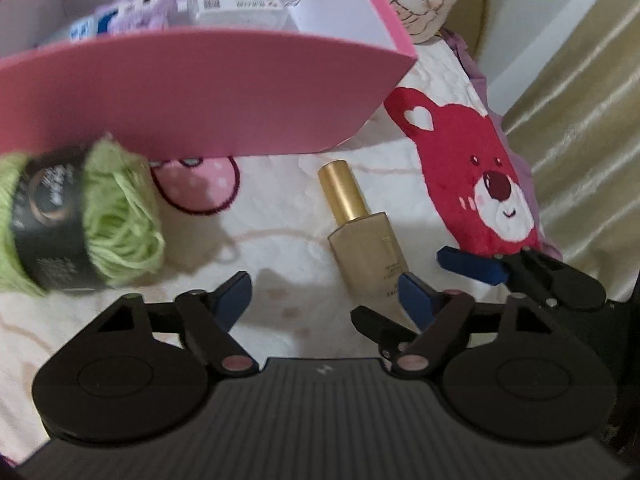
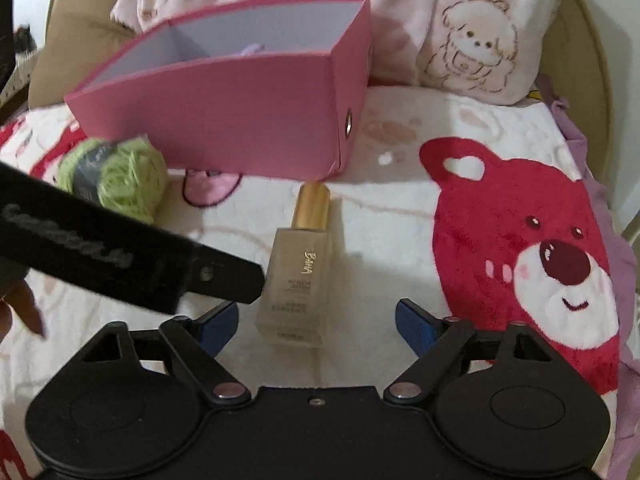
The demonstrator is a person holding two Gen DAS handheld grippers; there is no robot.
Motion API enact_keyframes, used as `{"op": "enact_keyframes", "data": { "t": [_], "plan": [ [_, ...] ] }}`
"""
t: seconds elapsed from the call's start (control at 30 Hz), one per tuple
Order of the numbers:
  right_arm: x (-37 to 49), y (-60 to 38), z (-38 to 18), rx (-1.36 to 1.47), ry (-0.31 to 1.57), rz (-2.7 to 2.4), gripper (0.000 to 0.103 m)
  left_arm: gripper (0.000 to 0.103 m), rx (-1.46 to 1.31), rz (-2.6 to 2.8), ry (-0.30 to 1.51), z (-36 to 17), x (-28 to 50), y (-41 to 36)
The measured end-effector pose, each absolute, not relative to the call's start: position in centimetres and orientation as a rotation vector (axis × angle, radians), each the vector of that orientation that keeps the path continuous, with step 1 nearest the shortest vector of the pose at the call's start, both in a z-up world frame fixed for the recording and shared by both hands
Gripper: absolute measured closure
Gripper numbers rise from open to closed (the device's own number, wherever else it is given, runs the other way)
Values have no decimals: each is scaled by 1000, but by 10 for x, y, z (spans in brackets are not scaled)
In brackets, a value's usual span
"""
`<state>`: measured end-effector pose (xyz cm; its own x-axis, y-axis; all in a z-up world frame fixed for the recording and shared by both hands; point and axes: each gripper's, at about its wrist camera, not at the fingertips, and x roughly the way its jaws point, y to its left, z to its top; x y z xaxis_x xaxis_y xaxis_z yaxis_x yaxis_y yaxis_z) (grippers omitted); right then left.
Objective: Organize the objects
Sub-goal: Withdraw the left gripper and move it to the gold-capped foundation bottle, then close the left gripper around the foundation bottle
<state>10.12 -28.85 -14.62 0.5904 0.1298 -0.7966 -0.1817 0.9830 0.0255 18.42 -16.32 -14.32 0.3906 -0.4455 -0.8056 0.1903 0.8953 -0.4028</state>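
A pink box [image 1: 192, 96] stands on the bed and holds a purple plush [image 1: 148, 4] and a white packet [image 1: 236, 4]; it also shows in the right wrist view [image 2: 240, 120]. A green yarn ball [image 1: 80, 220] with a black label lies in front of it, left; it shows in the right view too [image 2: 120, 176]. A frosted bottle with a gold cap [image 1: 360, 232] [image 2: 300, 272] lies on the blanket. My left gripper [image 1: 320, 304] is open and empty, near the bottle. My right gripper [image 2: 316, 324] is open, its fingers on either side of the bottle's base.
The blanket [image 2: 380, 220] is white with a red bear print [image 2: 520, 264]. Pillows with a cartoon print [image 2: 472, 40] lie behind the box. The left gripper's arm [image 2: 120, 260] crosses the right view at left. A gold curtain [image 1: 580, 128] hangs at right.
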Motion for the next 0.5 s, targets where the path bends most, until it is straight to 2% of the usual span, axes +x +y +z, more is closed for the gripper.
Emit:
{"op": "enact_keyframes", "data": {
  "t": [0.03,0.1,0.23,0.3,0.37,0.5],
  "plan": [
    [103,-287,-147,-70,921,173,18,32,-280,-415,1094,-147,185,-163],
    [107,-288,-149,-51,931,177,20,45,-307,-421,1091,-153,187,-162],
    [111,-288,-156,-49,955,166,32,53,-386,-449,1057,-162,188,-159],
    [109,-287,-153,-35,936,196,61,58,-420,-476,1045,-166,187,-157],
    [105,-277,-151,-78,916,217,60,59,-411,-513,1035,-169,185,-158],
    [109,-277,-154,-76,944,199,61,67,-442,-557,1033,-171,182,-155]
  ]
}}
